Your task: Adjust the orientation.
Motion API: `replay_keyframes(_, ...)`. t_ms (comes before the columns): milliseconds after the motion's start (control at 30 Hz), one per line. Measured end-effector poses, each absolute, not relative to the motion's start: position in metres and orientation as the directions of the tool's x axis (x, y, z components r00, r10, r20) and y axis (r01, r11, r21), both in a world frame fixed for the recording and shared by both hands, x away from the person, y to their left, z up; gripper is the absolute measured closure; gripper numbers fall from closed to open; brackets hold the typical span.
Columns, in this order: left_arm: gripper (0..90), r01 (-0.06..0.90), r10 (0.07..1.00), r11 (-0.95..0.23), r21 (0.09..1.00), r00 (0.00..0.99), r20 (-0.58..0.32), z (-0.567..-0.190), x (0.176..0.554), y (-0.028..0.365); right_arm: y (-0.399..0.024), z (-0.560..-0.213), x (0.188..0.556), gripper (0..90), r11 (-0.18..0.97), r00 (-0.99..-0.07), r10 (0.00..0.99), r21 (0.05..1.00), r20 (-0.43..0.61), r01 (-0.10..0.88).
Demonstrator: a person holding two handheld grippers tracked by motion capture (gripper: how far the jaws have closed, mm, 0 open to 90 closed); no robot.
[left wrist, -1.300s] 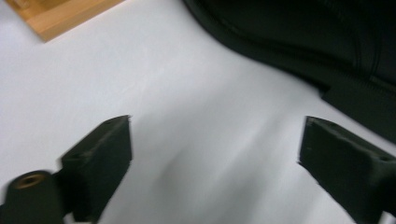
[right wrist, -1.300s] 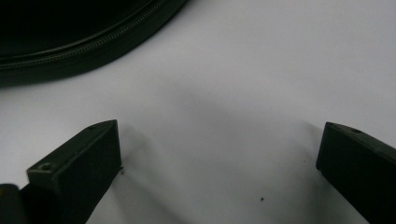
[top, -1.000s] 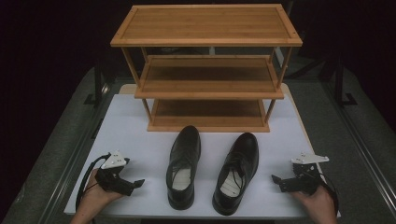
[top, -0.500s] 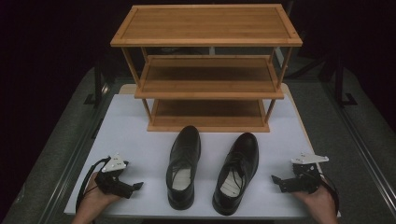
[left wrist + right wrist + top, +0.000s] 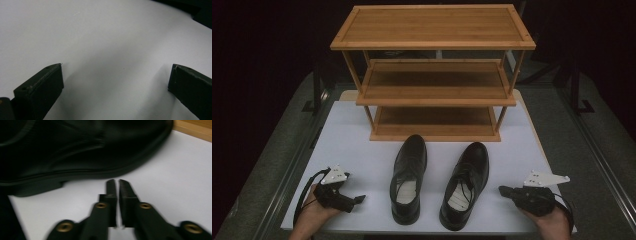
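A white tabletop [image 5: 362,135] is seen in the high view, and at its far end a three-tier wooden shoe rack [image 5: 433,70] is set, its shelves bare. Just in front of the rack's lowest shelf two black leather dress shoes are placed side by side, toes pointed toward the rack and heels toward the person: the left shoe [image 5: 408,177] stands nearly straight, while the right shoe [image 5: 464,184] is angled slightly, its laces visible. The two shoes are kept a little apart, with white surface between them. At the near left corner the left tool [image 5: 358,199] is held low over the tabletop by the left hand [image 5: 314,214], well apart from the left shoe; in the left gripper view its jaws are spread wide, with nothing but white surface between them. At the near right the right tool [image 5: 502,190] is held by the right hand [image 5: 552,222], pointed toward the right shoe and just beside it without touching. Its jaws have just been closing and are now pressed together, with nothing between them, as is shown in the right gripper view, where the shoe's sole edge [image 5: 75,176] is seen right ahead of the tips.
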State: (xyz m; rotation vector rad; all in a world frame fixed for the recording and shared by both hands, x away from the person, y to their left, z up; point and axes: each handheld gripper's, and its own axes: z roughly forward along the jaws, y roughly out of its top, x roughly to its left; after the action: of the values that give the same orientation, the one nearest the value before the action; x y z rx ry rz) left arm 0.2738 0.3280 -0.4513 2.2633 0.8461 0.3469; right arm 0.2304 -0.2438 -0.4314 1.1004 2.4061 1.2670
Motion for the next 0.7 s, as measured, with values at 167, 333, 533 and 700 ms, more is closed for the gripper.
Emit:
replay_keyframes(167, 0.0, 0.475, 0.658, -0.553, 0.684, 0.753, 0.01, -0.451, 0.274, 0.328, -0.235, -0.434, 0.23, 89.7, 0.373, -0.733, 0.659, 0.773, 0.169, 0.513)
replay_keyframes(333, 0.0, 0.475, 0.659, -0.551, 0.686, 0.753, 0.008, -0.451, 0.274, 0.328, -0.222, -0.438, 0.236, 89.8, 0.38, -0.761, 0.617, 0.771, 0.2, 0.511)
replay_keyframes(533, 0.0, 0.475, 0.658, -0.551, 0.686, 0.753, 0.007, -0.452, 0.274, 0.328, -0.211, -0.443, 0.242, 89.8, 0.41, -0.777, 0.596, 0.755, 0.203, 0.512)
replay_keyframes(700, 0.0, 0.476, 0.658, -0.551, 0.686, 0.753, 0.007, -0.452, 0.274, 0.328, -0.204, -0.445, 0.245, 89.8, 0.43, -0.784, 0.59, 0.747, 0.192, 0.507)
